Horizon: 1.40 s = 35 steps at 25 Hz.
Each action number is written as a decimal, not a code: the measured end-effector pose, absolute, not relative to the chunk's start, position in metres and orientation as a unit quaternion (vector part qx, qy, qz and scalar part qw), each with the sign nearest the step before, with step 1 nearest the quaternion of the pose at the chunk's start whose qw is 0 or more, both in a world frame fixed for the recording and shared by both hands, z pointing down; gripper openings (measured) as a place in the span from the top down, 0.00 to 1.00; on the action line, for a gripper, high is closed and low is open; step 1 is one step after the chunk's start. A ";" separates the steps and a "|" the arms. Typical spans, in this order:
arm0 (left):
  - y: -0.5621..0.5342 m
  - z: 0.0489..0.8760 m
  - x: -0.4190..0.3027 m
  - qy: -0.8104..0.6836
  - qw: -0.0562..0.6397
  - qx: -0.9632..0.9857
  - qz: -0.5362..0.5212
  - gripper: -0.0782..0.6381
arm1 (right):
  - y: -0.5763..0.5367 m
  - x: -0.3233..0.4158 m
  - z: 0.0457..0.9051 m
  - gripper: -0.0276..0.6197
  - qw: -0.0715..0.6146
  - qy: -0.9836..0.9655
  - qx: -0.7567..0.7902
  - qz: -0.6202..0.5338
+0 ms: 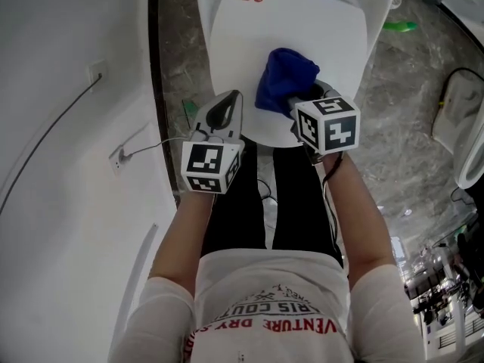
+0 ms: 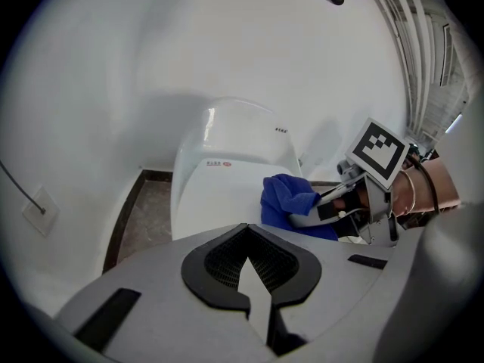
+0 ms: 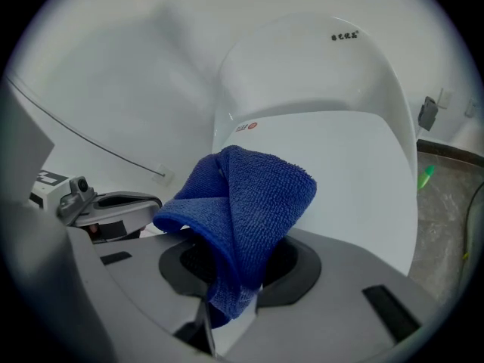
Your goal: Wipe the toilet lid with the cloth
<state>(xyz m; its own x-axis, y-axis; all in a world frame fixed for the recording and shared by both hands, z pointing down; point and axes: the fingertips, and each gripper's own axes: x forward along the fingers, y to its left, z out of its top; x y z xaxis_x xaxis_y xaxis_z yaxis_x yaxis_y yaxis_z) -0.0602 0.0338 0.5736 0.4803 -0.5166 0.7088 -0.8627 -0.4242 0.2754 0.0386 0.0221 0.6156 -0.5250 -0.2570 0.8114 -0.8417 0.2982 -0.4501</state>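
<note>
A white toilet with its lid (image 1: 302, 36) (image 2: 219, 191) (image 3: 340, 165) closed fills the upper middle of the head view. A bunched blue cloth (image 1: 283, 78) (image 2: 291, 199) (image 3: 242, 203) lies over the lid's near part, and my right gripper (image 1: 299, 100) (image 3: 227, 308) is shut on it. My left gripper (image 1: 223, 112) (image 2: 253, 278) hangs beside the lid's front left edge, its jaws closed together with nothing between them.
A white wall (image 1: 68, 127) with a cable and a socket (image 1: 117, 157) stands close on the left. Grey marble floor (image 1: 408, 142) surrounds the toilet. A green object (image 1: 399, 26) lies to the right of the toilet, and white items (image 1: 457, 112) sit at the far right.
</note>
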 end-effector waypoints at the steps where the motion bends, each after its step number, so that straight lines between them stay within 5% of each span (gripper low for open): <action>1: 0.035 0.572 -0.053 -0.430 0.317 0.801 0.271 0.88 | 0.023 0.046 0.615 0.82 0.316 -0.741 0.371 0.461; 21: 0.072 0.571 0.089 -0.424 0.323 0.805 0.262 0.88 | 0.055 0.195 0.628 0.82 0.327 -0.717 0.395 0.473; 35: 0.090 0.574 0.107 -0.398 0.324 0.813 0.276 0.88 | 0.091 0.282 0.657 0.82 0.382 -0.630 0.491 0.464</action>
<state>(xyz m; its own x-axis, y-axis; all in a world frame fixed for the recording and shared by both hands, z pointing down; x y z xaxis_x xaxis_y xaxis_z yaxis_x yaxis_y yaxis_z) 0.1065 0.0897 0.5744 0.5312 -0.4682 0.7061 -0.8254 -0.4741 0.3065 0.2817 0.0908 0.6570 -0.2252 -0.2638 0.9379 -0.9740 0.0870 -0.2094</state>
